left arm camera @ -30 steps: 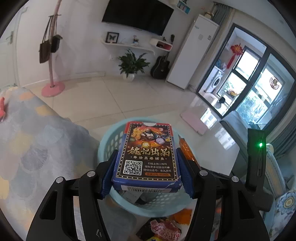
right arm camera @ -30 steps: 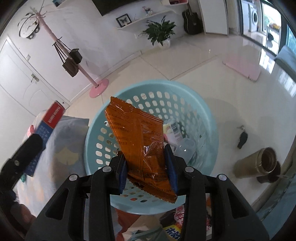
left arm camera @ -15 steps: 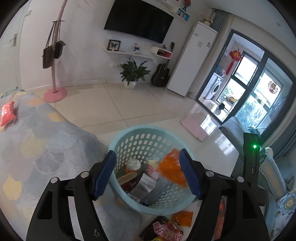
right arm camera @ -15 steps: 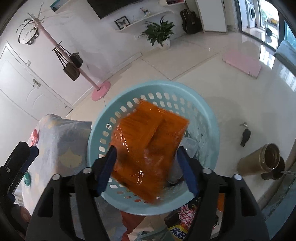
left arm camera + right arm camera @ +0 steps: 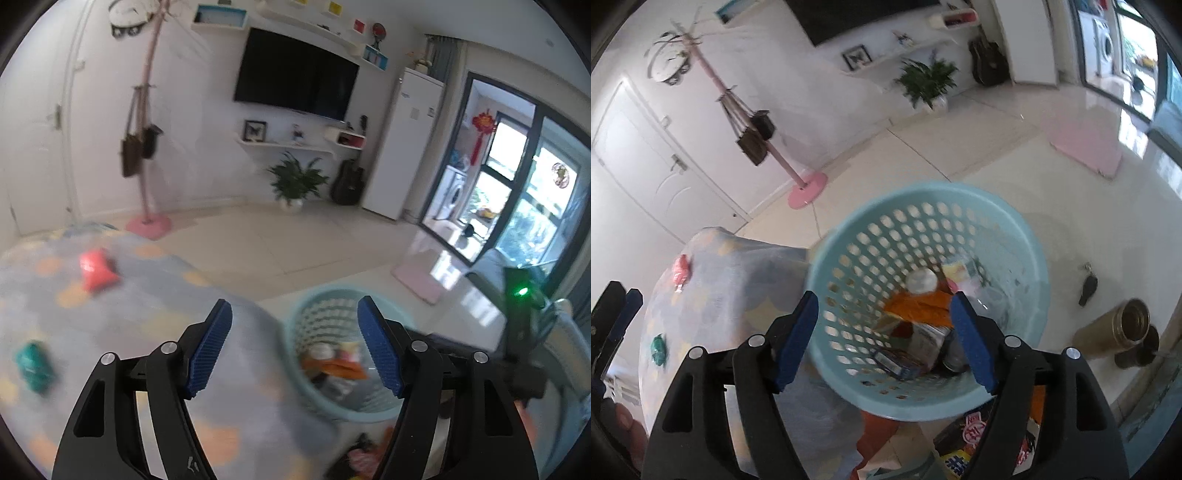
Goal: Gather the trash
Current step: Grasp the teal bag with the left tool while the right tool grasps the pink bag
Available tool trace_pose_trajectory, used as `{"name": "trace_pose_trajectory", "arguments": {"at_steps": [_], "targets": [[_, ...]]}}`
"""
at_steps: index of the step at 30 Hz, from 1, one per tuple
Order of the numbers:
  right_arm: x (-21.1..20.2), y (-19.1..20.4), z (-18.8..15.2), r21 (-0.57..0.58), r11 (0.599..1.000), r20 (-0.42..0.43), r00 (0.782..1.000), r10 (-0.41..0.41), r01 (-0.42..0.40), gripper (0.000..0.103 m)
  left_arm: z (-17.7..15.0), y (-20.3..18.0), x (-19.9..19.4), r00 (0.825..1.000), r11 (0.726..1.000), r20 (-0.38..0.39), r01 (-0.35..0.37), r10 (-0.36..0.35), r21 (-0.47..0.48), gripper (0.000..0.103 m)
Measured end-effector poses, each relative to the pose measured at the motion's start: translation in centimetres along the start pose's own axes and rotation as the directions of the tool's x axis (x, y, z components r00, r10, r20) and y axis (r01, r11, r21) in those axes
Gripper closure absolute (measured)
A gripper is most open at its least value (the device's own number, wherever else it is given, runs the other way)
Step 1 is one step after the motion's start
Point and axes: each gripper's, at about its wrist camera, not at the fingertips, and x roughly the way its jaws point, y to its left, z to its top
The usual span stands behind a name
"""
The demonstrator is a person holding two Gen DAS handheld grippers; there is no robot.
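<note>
Left wrist view: left gripper [image 5: 294, 345] fingers, just opened, spread empty (card box gone); blurred basket [image 5: 295, 332] at 5 o'clock.
Right wrist view: right gripper [image 5: 884, 338] fingers likewise empty; orange wrapper [image 5: 916, 308] dropped into basket [image 5: 1027, 243], centre.

television [image 5: 295, 83] – wall; potted plant [image 5: 295, 184] – floor; coat stand [image 5: 798, 184]; metal flask [image 5: 1115, 328]

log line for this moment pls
left tool: open, empty, just been opening | right tool: open, empty, just been opening | orange wrapper: in basket | red packet: on cloth
</note>
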Motion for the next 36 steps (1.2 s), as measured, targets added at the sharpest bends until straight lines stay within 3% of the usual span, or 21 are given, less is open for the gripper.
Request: {"name": "trace_pose_trajectory", "arguments": {"at_steps": [3,6,11,14,16,19,23,25,27,31,32,33,34,36], "targets": [[-0.9,3.0,0.2,-0.051,0.998,0.027,0.999,0.034,-0.032,0.025,0.7,2.5,-2.3,0.995,0.995,0.028,-0.098,0.098,0.0,0.027],[-1.2,6.6,0.2,-0.117,0.991,0.041,0.996,0.077,-0.072,0.025,0.7,6.2,-4.9,0.982,0.981,0.036,-0.182,0.184,-0.065,0.027],[-1.0,14.5,-0.4,-0.328,0.943,0.075,0.993,0.093,-0.064,0.022,-0.5,12.3,-9.2,0.949,0.935,0.02,-0.306,0.314,-0.179,0.024],[-0.4,18.7,-0.9,-0.389,0.912,0.065,0.984,0.168,-0.13,0.022,-1.4,15.5,-11.0,0.931,0.906,0.0,-0.356,0.366,-0.23,0.024],[0.5,21.4,-0.8,-0.414,0.89,0.045,0.972,0.231,-0.192,0.022,-2.3,17.3,-11.4,0.927,0.891,-0.025,-0.366,0.373,-0.27,0.024],[2.0,25.0,-1.2,-0.459,0.85,0.02,0.953,0.301,-0.259,0.022,-3.5,19.6,-11.0,0.936,0.881,-0.058,-0.346,0.347,-0.323,0.024],[5.0,28.6,-1.6,-0.503,0.823,-0.003,0.952,0.305,-0.265,0.023,-5.2,20.8,-8.6,0.947,0.884,-0.116,-0.32,0.299,-0.342,0.024],[7.0,30.0,-1.8,-0.506,0.816,-0.029,0.951,0.307,-0.279,0.025,-5.8,20.8,-7.0,0.944,0.884,-0.143,-0.327,0.296,-0.334,0.024],[8.5,30.9,-2.0,-0.513,0.806,-0.062,0.949,0.309,-0.296,0.034,-6.0,21.1,-5.3,0.941,0.877,-0.17,-0.335,0.293,-0.344,0.024],[11.1,32.4,-2.0,-0.529,0.801,-0.095,0.957,0.274,-0.282,0.035,-6.1,21.9,-3.3,0.932,0.861,-0.205,-0.357,0.3,-0.363,0.029],[11.6,32.8,-1.9,-0.528,0.8,-0.102,0.956,0.274,-0.285,0.035,-6.0,21.8,-3.1,0.924,0.858,-0.203,-0.378,0.325,-0.348,0.032],[11.9,33.1,-1.8,-0.528,0.801,-0.103,0.957,0.271,-0.283,0.035,-6.0,21.8,-3.0,0.914,0.854,-0.212,-0.4,0.346,-0.333,0.042],[12.3,33.3,-1.7,-0.529,0.801,-0.104,0.958,0.267,-0.281,0.035,-5.9,21.7,-2.8,0.896,0.848,-0.222,-0.438,0.385,-0.299,0.049],[12.7,33.7,-1.5,-0.531,0.799,-0.11,0.958,0.266,-0.283,0.035,-5.8,21.9,-2.8,0.893,0.848,-0.22,-0.444,0.393,-0.29,0.061]]}}
